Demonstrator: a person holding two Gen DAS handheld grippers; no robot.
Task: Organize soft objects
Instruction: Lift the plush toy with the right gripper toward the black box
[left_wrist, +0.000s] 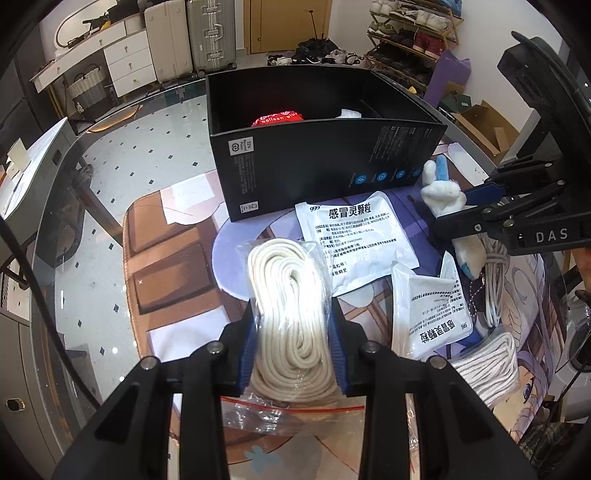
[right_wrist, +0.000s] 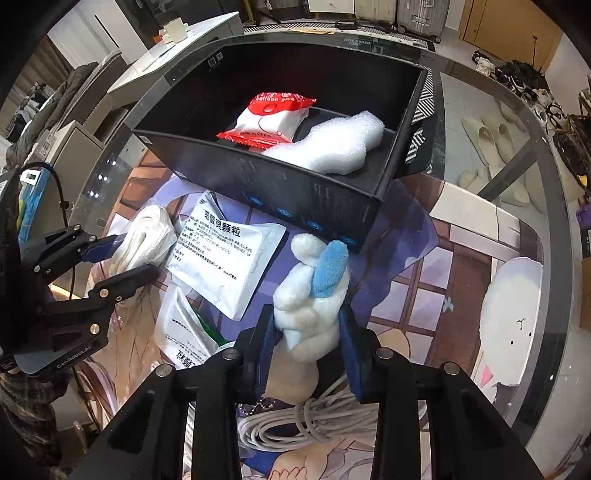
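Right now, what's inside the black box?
The black box holds a red-and-white packet and a white foam piece against a divider. The floor beneath both, and behind the near wall, is hidden.

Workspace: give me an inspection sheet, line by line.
Surface: glass table under a printed mat.
Job's things: black box holds a red-and-white packet and white foam; bagged rope and plush hand are outside it.
Clutter: two white sachets lie on the mat.
Grippers: left gripper shut on the bagged rope; right gripper shut on the plush hand.
Cables: coiled white cable by the plush hand.
Surroundings: suitcases, shoe rack.
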